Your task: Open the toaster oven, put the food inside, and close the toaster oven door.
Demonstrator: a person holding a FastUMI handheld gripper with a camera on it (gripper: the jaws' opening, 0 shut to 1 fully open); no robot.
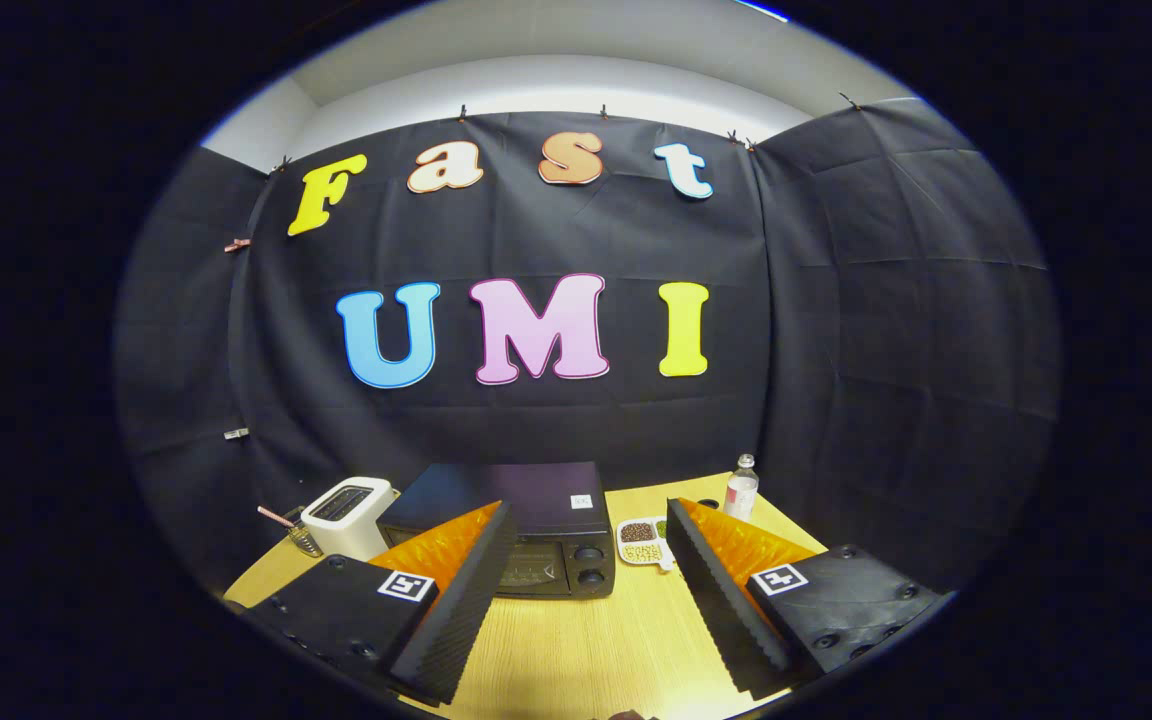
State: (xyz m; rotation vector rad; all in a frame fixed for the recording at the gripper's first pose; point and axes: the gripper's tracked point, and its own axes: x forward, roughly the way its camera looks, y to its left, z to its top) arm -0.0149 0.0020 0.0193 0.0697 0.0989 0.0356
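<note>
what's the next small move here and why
Probably move the gripper forward and down toward the toaster oven. Its door looks closed, the jaws are wide open with nothing between them, and the oven sits just beyond them on the table. The dish of food beside it waits until the door is open.

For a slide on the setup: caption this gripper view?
Open gripper hovers above the table, facing a closed toaster oven beside a food dish.

white toaster point(344, 514) | plastic bottle point(741, 487) | wooden table point(586, 650)
</note>
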